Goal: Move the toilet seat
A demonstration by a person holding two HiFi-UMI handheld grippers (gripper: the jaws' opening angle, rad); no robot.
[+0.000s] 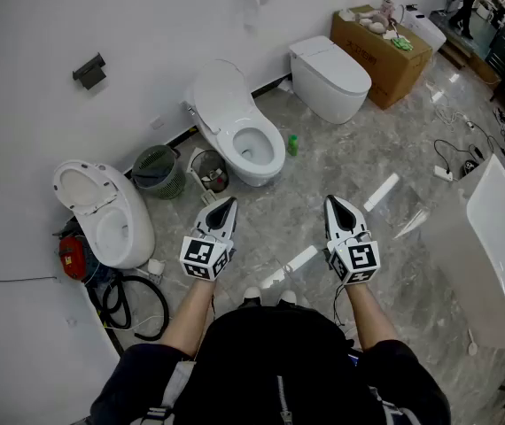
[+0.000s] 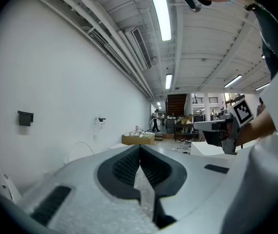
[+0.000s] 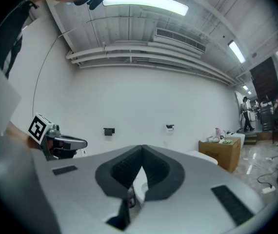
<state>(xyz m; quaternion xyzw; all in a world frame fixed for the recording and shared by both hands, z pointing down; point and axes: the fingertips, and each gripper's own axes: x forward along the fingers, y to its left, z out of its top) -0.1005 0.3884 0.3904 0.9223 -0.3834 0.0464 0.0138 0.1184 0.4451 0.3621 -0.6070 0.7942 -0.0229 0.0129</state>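
Sitting on the floor between two toilets, a green mesh basket (image 1: 157, 171) and a smaller bin (image 1: 209, 172) are standing side by side. The bin is holding something dark and crumpled, while the basket's inside is too dim to read. Farther right, a cardboard box (image 1: 385, 50) is carrying a few small pinkish and green items on its top.

The person is holding both arms forward, forearms bare, with the left gripper (image 1: 223, 209) and the right gripper (image 1: 336, 205) running level and roughly parallel, well apart from each other. Each is keeping its jaws closed together with nothing between them, pointing toward the middle toilet (image 1: 235, 149).

The toilet seat (image 1: 275, 149) is lying as a white ring around that toilet's open bowl, near the wall and ahead of the left gripper, untouched. Its lid (image 1: 219, 91) is standing upright behind it.
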